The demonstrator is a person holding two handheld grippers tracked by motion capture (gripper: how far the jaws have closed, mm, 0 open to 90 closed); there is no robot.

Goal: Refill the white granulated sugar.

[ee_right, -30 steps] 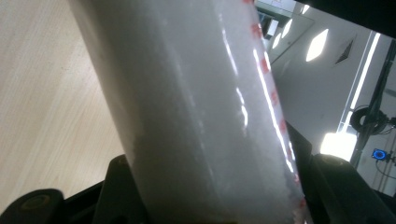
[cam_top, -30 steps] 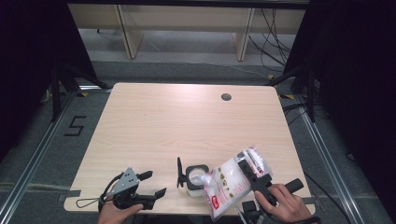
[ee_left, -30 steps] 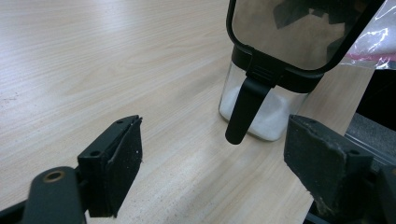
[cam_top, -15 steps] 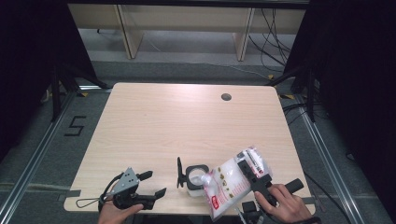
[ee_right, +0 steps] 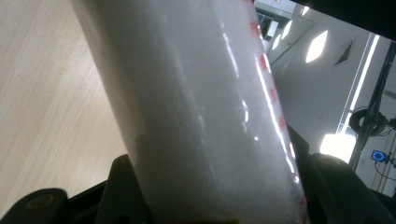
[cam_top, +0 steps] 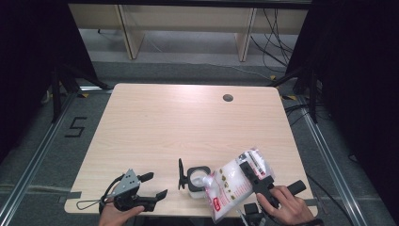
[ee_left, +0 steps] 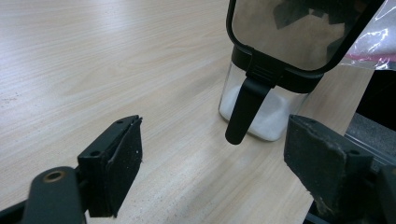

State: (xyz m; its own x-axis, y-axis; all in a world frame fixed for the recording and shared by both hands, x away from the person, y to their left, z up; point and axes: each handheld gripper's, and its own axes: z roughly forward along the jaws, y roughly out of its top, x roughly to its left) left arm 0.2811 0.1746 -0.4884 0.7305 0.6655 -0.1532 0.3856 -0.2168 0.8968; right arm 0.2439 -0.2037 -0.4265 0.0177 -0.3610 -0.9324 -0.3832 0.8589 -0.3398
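A small clear jar (cam_top: pixel 196 181) with a black rim stands near the table's front edge, its black lid (cam_top: pixel 180 173) flipped up at its left. White powder lies in its bottom (ee_left: pixel 273 122). My right gripper (cam_top: pixel 254 176) is shut on a clear plastic bag of white powder (cam_top: pixel 233 181) with red print, tilted with one corner over the jar's mouth. The bag (ee_right: pixel 196 107) sits squeezed between the right jaws. At the front left my left gripper (cam_top: pixel 153 187) rests open on the table, pointing at the jar, nothing between its pads (ee_left: pixel 116 163).
The light wooden table (cam_top: pixel 179 127) has a round cable hole (cam_top: pixel 228 98) at the back right. Shelf legs and cables stand on the grey floor beyond the far edge. Dark frame posts flank both sides.
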